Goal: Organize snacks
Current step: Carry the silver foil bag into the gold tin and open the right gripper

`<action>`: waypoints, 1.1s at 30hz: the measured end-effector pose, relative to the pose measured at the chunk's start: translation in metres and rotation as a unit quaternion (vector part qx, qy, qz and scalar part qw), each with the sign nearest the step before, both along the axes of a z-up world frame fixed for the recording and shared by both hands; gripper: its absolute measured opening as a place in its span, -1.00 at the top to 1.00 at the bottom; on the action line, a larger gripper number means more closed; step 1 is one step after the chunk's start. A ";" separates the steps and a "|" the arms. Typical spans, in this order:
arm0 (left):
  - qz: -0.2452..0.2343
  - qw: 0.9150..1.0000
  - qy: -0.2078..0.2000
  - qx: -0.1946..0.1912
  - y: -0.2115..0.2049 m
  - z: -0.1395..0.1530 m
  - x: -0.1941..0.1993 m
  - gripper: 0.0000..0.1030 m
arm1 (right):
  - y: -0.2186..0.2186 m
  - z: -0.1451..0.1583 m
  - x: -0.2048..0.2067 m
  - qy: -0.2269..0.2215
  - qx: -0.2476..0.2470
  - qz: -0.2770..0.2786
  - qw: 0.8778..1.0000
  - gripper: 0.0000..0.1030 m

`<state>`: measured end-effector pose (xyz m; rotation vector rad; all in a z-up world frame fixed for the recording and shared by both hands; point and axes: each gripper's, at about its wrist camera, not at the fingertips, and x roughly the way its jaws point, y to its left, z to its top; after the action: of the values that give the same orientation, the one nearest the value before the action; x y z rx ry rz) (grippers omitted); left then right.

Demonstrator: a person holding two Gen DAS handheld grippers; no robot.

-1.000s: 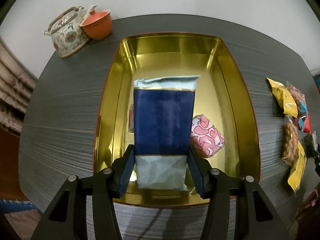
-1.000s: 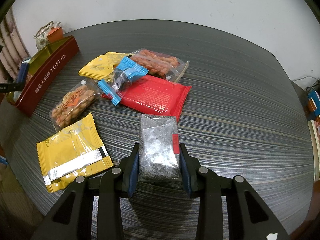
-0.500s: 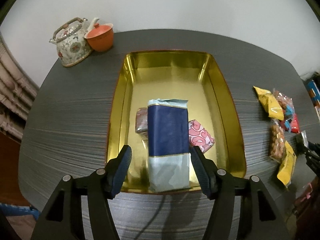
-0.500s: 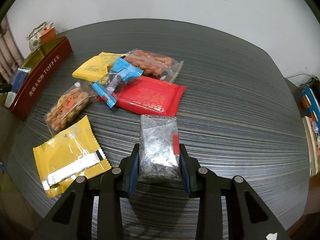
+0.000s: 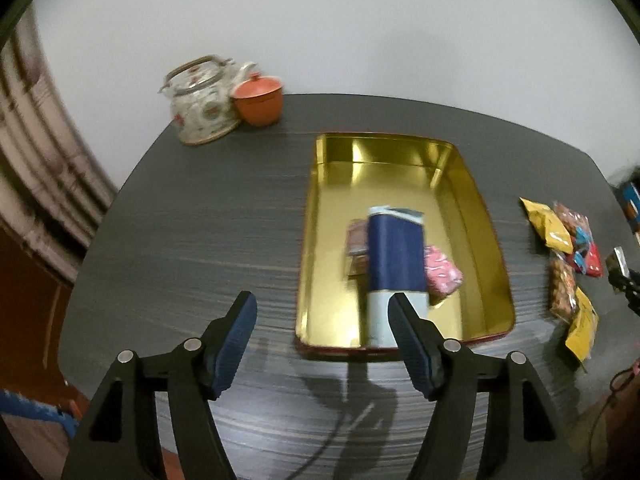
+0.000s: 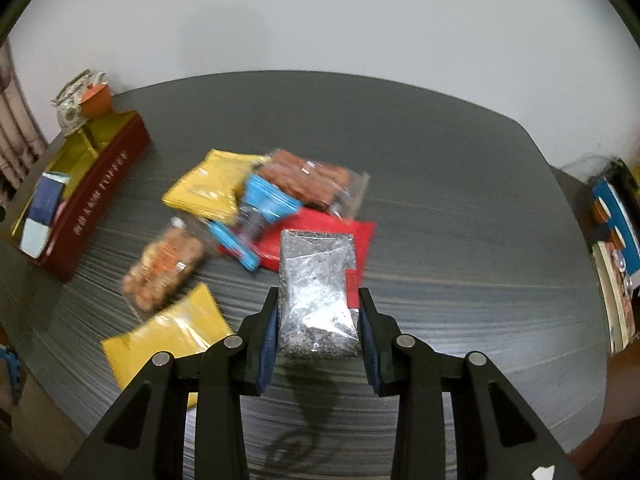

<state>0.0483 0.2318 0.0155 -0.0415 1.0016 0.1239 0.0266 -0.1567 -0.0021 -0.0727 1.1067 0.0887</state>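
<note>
The gold-lined red tin (image 5: 472, 196) lies on the dark table and holds a navy and pale blue packet (image 5: 394, 256), a pink patterned sweet (image 5: 442, 280) and a brownish one (image 5: 356, 246). My left gripper (image 5: 322, 324) hangs above the table in front of the tin's near left corner, its jaws opening with nothing between them. My right gripper (image 6: 318, 324) is shut on a clear bag of dark seeds (image 6: 318, 292), lifted above the table. Beyond it lie loose snacks: a red packet (image 6: 316, 236), a blue-ended candy (image 6: 260, 212), two yellow packets (image 6: 208, 190), a nut bag (image 6: 164, 264) and a bag of reddish sticks (image 6: 310, 178).
A patterned teapot (image 5: 200, 100) and an orange cup (image 5: 258, 98) stand at the table's far left corner. The tin (image 6: 102, 184) sits left of the snack pile in the right wrist view. Books (image 6: 614, 216) lie off the table's right edge. A curtain (image 5: 36, 176) hangs at left.
My left gripper let go of the navy packet, which now lies in the tin, then opened wider, rose and drew back to the left. My right gripper lifted the seed bag off the table.
</note>
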 end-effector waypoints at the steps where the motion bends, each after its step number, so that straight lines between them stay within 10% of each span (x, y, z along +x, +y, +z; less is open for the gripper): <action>1: 0.008 1.000 0.002 -0.006 0.007 -0.002 -0.002 -0.35 | 0.006 0.003 0.001 -0.003 0.001 0.006 1.000 0.37; 14: 0.062 0.998 0.010 -0.025 0.050 -0.010 -0.012 -0.37 | 0.132 0.038 0.020 -0.025 0.041 0.121 0.991 0.37; 33: 0.129 0.991 0.023 -0.042 0.079 -0.020 -0.012 -0.37 | 0.260 0.012 0.019 0.006 0.048 0.242 0.969 0.37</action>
<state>0.0366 0.3107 -0.0043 -0.2464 1.0434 0.3201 0.0453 0.1032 0.0094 -0.2556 1.0753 0.5797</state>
